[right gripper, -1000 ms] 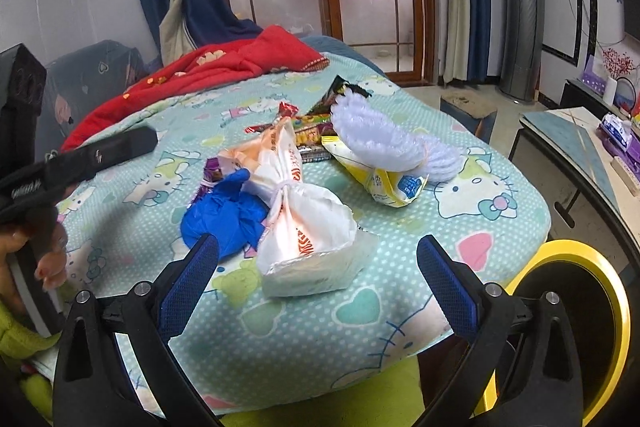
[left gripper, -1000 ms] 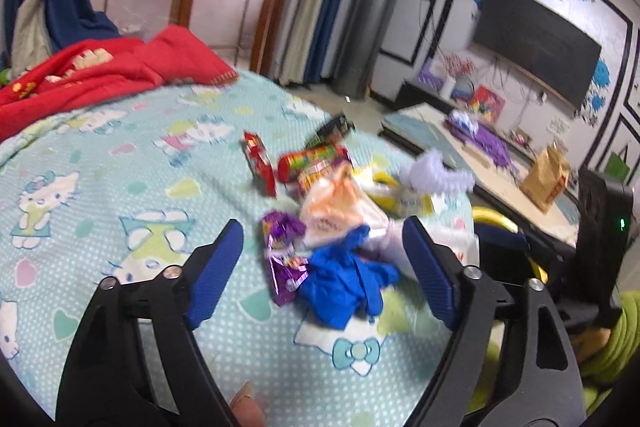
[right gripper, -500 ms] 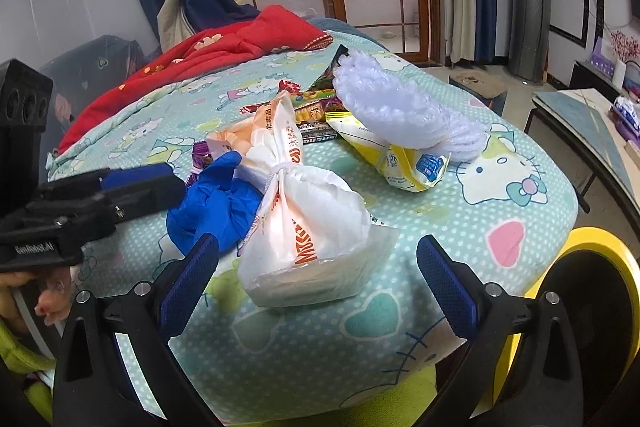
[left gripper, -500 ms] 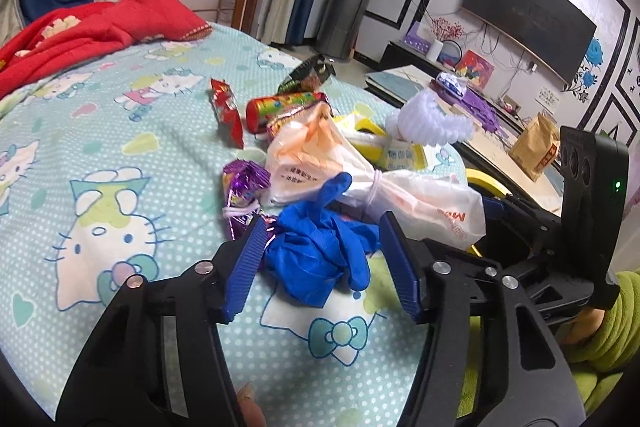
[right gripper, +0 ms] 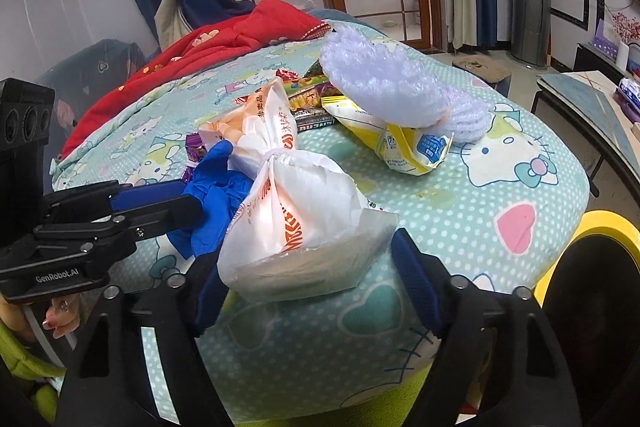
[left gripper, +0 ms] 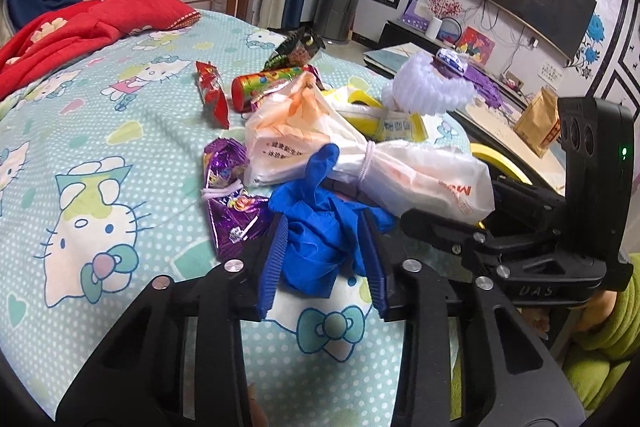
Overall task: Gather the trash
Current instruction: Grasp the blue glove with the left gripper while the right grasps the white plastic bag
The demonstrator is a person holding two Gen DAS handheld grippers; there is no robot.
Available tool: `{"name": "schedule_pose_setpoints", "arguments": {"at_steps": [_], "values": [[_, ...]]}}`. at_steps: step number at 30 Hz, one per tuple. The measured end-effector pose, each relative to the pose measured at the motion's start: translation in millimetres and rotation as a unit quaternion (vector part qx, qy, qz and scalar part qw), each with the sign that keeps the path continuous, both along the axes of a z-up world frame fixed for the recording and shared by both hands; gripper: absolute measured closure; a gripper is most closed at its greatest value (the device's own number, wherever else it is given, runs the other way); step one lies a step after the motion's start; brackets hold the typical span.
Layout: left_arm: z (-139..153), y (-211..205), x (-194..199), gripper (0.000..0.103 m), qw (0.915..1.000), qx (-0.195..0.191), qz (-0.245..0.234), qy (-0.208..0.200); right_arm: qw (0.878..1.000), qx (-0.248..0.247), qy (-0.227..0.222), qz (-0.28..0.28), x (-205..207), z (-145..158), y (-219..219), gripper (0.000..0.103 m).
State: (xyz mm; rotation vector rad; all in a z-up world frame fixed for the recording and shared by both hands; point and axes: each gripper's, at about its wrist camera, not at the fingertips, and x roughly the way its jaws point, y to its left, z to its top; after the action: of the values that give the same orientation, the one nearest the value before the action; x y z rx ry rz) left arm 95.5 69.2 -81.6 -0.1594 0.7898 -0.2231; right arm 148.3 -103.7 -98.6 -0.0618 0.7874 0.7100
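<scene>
Blue crumpled rubber glove (left gripper: 316,243) sits mid-frame between my closing left gripper (left gripper: 323,263); my right gripper (right gripper: 312,279) closes around the tied white plastic bag (right gripper: 292,223), low centre.

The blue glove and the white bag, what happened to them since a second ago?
The left gripper came down around the blue glove, jaws closing on it. The right gripper is closing its jaws around the white bag. The wrappers and the glove itself stayed put.

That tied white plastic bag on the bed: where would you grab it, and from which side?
I'd take the white plastic bag by its puffy near end, coming from the bed's edge. That end faces the right gripper, whose closing jaws already straddle it; the tied neck lies against the blue glove.
</scene>
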Motion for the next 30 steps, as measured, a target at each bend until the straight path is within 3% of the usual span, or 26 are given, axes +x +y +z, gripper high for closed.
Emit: {"name": "schedule_pose_setpoints", "arguments": {"at_steps": [13, 18, 30], "values": [[-4.9, -6.5, -1.4, 0.096, 0.9998, 0.005, -0.014, 0.011, 1.0, 0.002, -0.016, -0.003, -7.7, 3.1, -2.5, 0.045], [-1.1, -4.1, -4.5, 0.099, 0.9999, 0.001, -0.011, 0.005, 0.999, 0.002, -0.033, -0.001, -12.9, 9.0, -4.4, 0.053], [26.9, 5.9, -15.9, 0.101, 0.9996, -0.002, -0.004, -0.029, 0.999, 0.023, -0.047, -0.014, -23.3, 24.9, -18.9, 0.055]]}}
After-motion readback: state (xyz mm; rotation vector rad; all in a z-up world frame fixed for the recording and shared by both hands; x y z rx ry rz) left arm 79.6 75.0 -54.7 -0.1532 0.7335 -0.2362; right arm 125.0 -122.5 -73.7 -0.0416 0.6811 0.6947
